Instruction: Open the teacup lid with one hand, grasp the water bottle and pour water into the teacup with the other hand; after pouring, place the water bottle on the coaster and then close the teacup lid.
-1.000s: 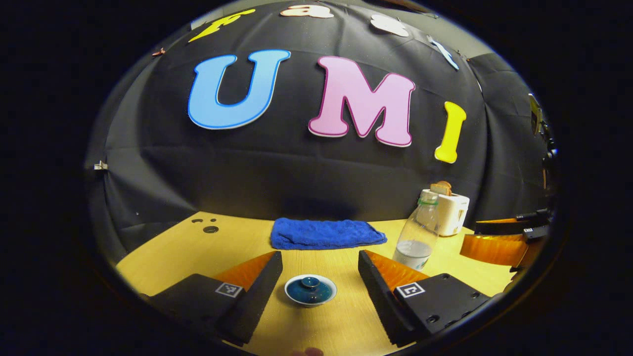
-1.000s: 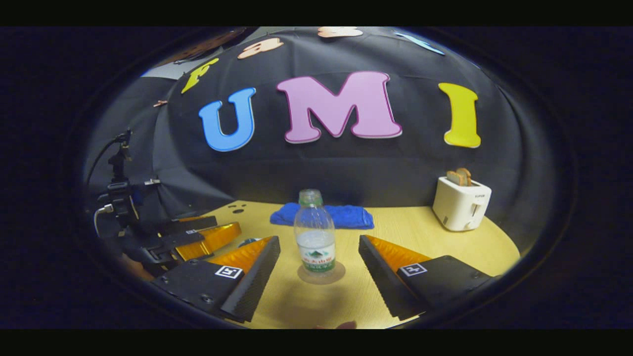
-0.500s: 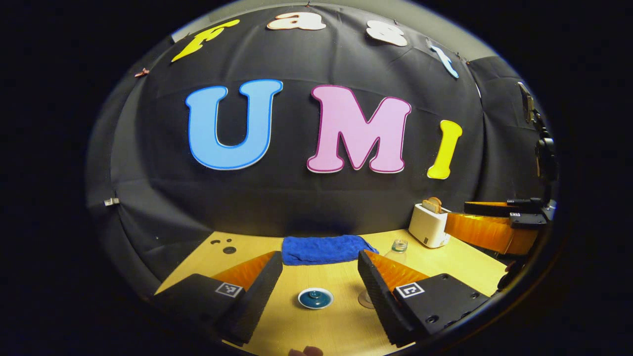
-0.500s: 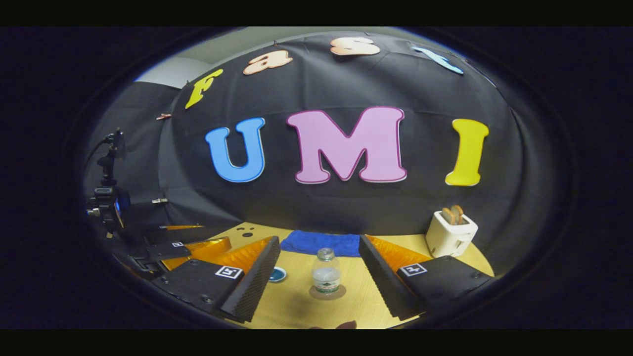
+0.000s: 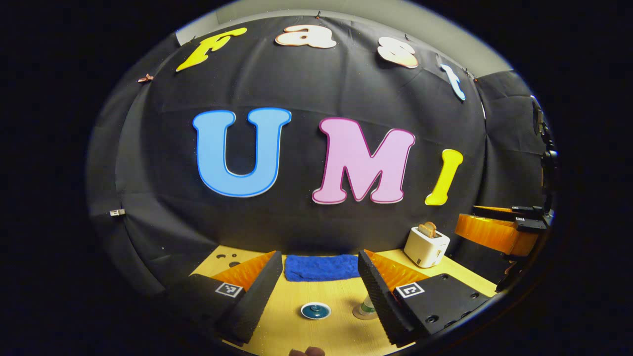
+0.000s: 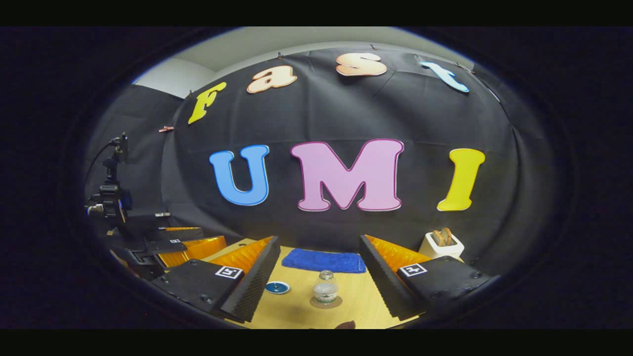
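Both your grippers hang high with jaws wide and empty: the lidded teacup (image 5: 315, 311) sits on the worktop (image 5: 296, 331) straight below the left gripper (image 5: 320, 291), and the upright water bottle (image 6: 325, 288) stands on its coaster (image 6: 326, 302) below the right gripper (image 6: 319, 282).
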The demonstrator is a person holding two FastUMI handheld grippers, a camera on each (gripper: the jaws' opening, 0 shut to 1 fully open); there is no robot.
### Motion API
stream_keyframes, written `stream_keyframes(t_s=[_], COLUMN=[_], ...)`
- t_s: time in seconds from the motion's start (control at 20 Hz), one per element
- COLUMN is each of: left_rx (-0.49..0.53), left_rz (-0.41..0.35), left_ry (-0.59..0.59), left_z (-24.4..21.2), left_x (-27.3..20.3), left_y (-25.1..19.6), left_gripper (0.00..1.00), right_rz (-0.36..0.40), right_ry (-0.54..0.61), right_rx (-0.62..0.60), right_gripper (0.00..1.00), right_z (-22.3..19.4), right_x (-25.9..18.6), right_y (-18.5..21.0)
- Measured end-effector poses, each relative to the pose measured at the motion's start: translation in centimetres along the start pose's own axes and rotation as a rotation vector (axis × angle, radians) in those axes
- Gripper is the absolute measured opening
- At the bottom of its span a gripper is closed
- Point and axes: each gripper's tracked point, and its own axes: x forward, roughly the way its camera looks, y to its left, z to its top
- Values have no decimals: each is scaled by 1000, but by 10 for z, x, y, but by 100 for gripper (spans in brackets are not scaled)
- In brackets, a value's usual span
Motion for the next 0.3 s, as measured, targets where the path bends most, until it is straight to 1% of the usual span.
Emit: stream_keyframes(t_s=[0.15, 0.3], left_rx=[45, 60], left_rz=[-10, -36], left_ry=[-34, -39], left_z=[15, 19], left_x=[-1, -2], left_y=[2, -5], left_gripper=[96, 96], right_rz=[-10, -22], right_ry=[-33, -43], right_rx=[-7, -26], right_gripper=[99, 99], right_z=[8, 8], right_x=[-3, -1], right_y=[3, 0])
